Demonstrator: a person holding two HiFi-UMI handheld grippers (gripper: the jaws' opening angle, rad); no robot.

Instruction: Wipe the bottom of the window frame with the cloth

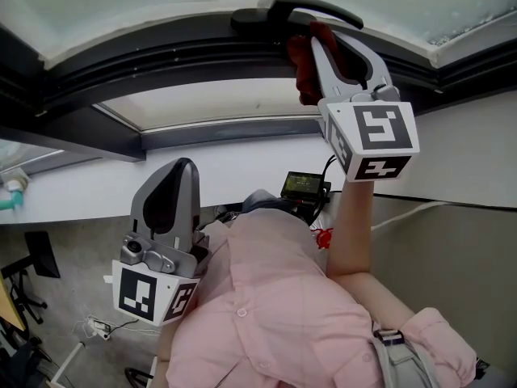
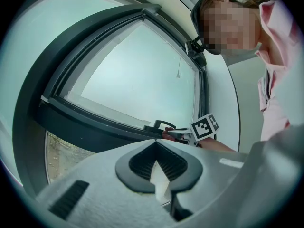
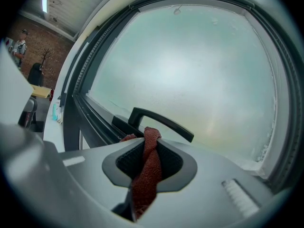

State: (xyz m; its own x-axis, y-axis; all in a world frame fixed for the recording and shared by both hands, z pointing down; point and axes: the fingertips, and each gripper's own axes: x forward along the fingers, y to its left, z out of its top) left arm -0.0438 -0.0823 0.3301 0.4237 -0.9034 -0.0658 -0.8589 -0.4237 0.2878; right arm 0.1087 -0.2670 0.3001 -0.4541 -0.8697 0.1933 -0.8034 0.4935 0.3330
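A red cloth is bunched between the jaws of my right gripper, which is raised to the dark bottom rail of the window frame. The cloth touches the rail just below the black window handle. In the right gripper view the cloth runs twisted through the right gripper, with the handle just beyond. My left gripper hangs low by the person's chest, shut and holding nothing. In the left gripper view the left gripper points toward the frame and the right gripper.
A white sill runs under the window, with a teal bottle at its left end. A small device with a screen and a cable sit below the sill. A second, open sash juts out at the left.
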